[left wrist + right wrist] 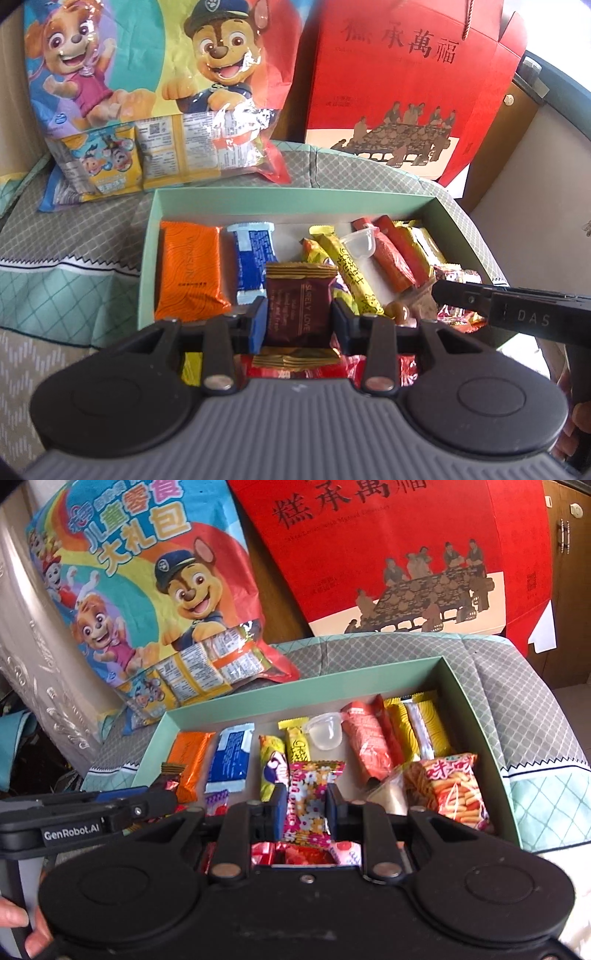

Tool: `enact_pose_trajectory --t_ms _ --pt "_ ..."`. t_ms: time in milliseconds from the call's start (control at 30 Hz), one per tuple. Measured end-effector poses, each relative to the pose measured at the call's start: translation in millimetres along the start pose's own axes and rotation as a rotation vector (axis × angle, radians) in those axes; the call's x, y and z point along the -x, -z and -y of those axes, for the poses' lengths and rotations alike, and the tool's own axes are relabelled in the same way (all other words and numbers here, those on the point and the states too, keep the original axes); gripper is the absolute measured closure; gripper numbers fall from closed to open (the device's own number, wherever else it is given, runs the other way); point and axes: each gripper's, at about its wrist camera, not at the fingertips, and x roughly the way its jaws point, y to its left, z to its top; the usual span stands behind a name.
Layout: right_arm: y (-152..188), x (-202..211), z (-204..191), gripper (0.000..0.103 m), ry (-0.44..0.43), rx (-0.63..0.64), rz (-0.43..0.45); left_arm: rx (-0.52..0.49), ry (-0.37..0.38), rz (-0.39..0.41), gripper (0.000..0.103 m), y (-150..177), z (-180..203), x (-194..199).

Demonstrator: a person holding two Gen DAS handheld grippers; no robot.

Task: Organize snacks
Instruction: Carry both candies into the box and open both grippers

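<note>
A pale green box (pixel 295 195) (pixel 476 716) holds several wrapped snacks in a row at its back: an orange packet (pixel 188 269) (pixel 190 764), a blue packet (pixel 251 254) (pixel 229 760), yellow bars, a clear jelly cup (pixel 360 240) (pixel 327 733) and red packets. My left gripper (pixel 299 317) is shut on a maroon "Surely Love" packet (pixel 297 306) above the box's near side. My right gripper (pixel 306 805) is shut on a pink flowered candy packet (pixel 308 801) above the near middle. A red-orange crisps packet (pixel 450 790) lies at the near right.
A large cartoon-dog snack bag (pixel 147 92) (pixel 147 602) leans behind the box at the left. A red gift bag (pixel 402 81) (pixel 402 554) stands behind at the right. The box rests on a green and grey quilted cloth (pixel 74 243) (pixel 535 701).
</note>
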Motion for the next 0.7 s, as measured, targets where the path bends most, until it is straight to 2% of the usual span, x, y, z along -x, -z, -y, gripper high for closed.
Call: enact_pose_trajectory --t_ms 233,700 --pt "-15.1 -32.8 9.9 0.082 0.02 0.001 -0.02 -0.011 -0.007 -0.025 0.066 -14.3 9.0 -35.3" --pt "-19.7 -61.8 16.6 0.081 0.027 -0.004 -0.057 -0.007 -0.011 -0.055 0.066 -22.0 8.8 -61.0"
